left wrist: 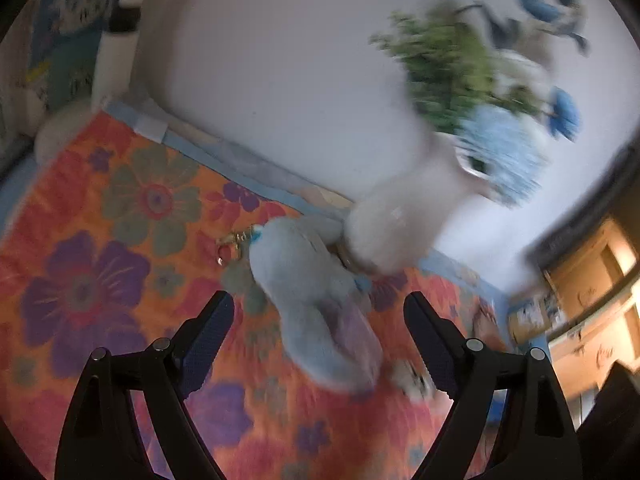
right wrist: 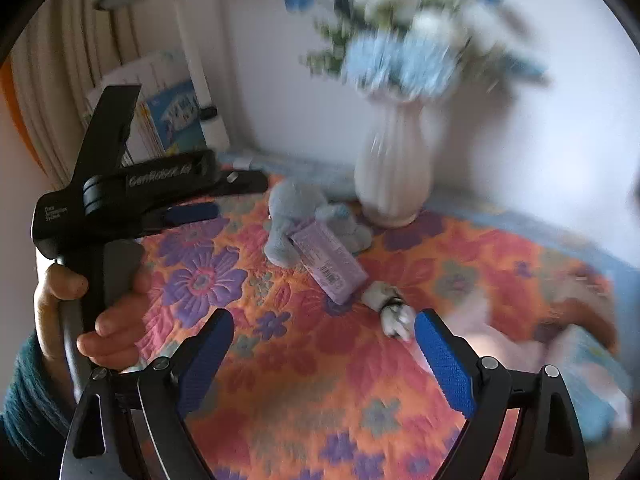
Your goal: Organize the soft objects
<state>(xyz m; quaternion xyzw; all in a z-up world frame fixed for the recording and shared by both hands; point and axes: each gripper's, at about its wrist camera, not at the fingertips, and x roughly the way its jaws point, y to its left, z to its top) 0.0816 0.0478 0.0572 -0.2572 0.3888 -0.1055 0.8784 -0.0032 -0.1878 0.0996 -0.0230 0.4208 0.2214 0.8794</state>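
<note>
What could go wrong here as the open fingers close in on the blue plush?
1. The plush lies right by the vase; a pull could topple it.
2. The purple pack rests on the plush and may slide off.
3. The left gripper may pinch the quilt too.

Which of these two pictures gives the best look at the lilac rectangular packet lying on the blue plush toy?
The right wrist view: the lilac rectangular packet shows whole there, barcode visible, resting across the blue plush toy. The left wrist view shows it only as a blurred purple patch on the toy, between the open left gripper's fingers.
</note>
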